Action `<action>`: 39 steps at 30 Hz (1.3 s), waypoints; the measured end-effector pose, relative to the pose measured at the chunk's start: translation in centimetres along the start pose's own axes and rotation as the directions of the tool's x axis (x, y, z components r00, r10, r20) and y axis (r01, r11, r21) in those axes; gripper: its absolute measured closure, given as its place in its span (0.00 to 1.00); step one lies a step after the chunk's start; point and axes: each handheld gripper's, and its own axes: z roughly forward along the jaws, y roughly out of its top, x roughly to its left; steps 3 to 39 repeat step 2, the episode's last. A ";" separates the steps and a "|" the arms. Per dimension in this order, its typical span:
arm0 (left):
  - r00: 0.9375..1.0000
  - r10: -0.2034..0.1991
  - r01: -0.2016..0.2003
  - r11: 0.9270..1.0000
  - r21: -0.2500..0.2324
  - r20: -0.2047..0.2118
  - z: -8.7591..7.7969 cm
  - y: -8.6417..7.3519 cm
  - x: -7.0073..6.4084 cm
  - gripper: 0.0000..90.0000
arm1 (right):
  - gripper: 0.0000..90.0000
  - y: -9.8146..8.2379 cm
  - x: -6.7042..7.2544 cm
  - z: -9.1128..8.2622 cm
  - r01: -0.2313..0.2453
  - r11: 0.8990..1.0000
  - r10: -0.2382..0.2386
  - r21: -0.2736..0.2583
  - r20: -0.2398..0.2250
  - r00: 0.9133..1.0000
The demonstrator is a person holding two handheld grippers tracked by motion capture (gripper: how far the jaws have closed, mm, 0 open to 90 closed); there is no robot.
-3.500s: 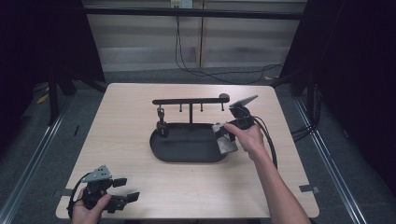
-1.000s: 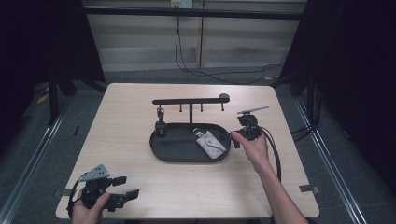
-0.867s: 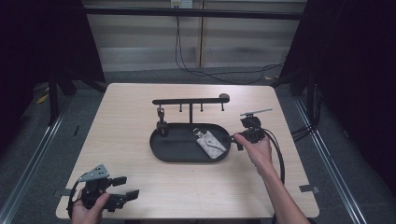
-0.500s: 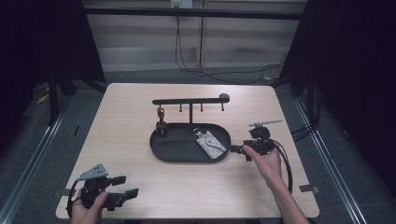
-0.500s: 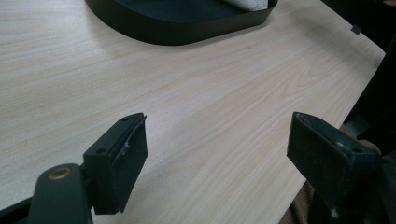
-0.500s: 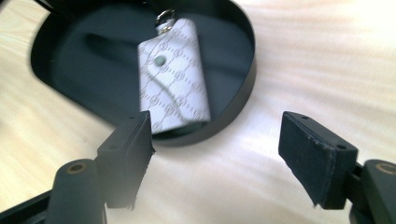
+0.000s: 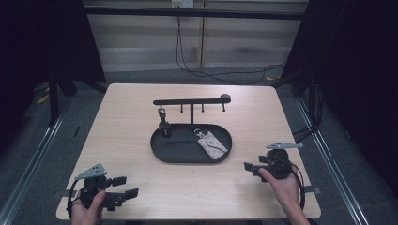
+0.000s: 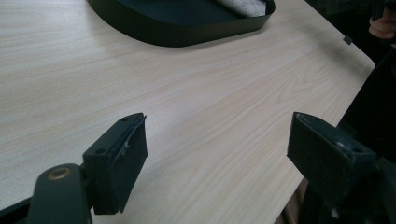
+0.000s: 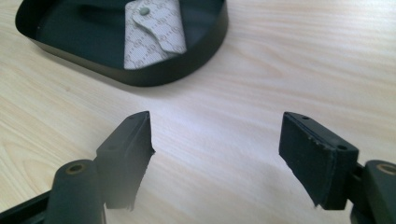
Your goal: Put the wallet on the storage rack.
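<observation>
- The wooden table (image 7: pixel 141 117) is carrying everything, with a black oval tray (image 7: pixel 164 150) lying at its middle and a black hook stand (image 7: pixel 191 101) rising from the tray's far edge.
- The tray is holding 1 pale patterned key pouch (image 7: pixel 212 144), lying flat in its right half with its ring pointing toward the stand; in the right gripper view the pouch (image 9: pixel 154 32) is showing its snap flap, resting just inside the tray's near wall.
- 1 small dark fob (image 7: pixel 163 123) is hanging from the stand's left hook, down over the tray's left end.
- The right gripper (image 7: pixel 249 166) is sitting near the table's right front, well apart from the tray; its jaws have just been opening and are standing spread with nothing between them.
- The left gripper (image 7: pixel 123 186) is resting at the table's left front corner, jaws likewise spread and empty above bare wood.
- Judging from this, the pouch is already placed in the tray, and the step in hand is looking like the pull-away after letting go.
- If more handling is wanted, the next move is calling for the right gripper reaching to the tray and pinching the pouch by its ring end.
</observation>
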 end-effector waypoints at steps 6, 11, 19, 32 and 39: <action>1.000 0.007 -0.007 1.000 0.003 0.003 0.0 0.0 -0.1 0.22 | 0.27 -0.8 -0.3 -0.3 -0.003 1.000 0.003 -0.001 0.002 1.000; 1.000 0.007 -0.007 1.000 0.003 0.003 0.0 0.0 -0.1 0.22 | 0.27 -0.8 -0.3 -0.3 -0.003 1.000 0.003 -0.001 0.002 1.000; 1.000 0.007 -0.007 1.000 0.003 0.003 0.0 0.0 -0.1 0.22 | 0.27 -0.8 -0.3 -0.3 -0.003 1.000 0.003 -0.001 0.002 1.000; 1.000 0.007 -0.007 1.000 0.003 0.003 0.0 0.0 -0.1 0.22 | 0.27 -0.8 -0.3 -0.3 -0.003 1.000 0.003 -0.001 0.002 1.000; 1.000 0.007 -0.007 1.000 0.003 0.003 0.0 0.0 -0.1 0.22 | 0.27 -0.8 -0.3 -0.3 -0.003 1.000 0.003 -0.001 0.002 1.000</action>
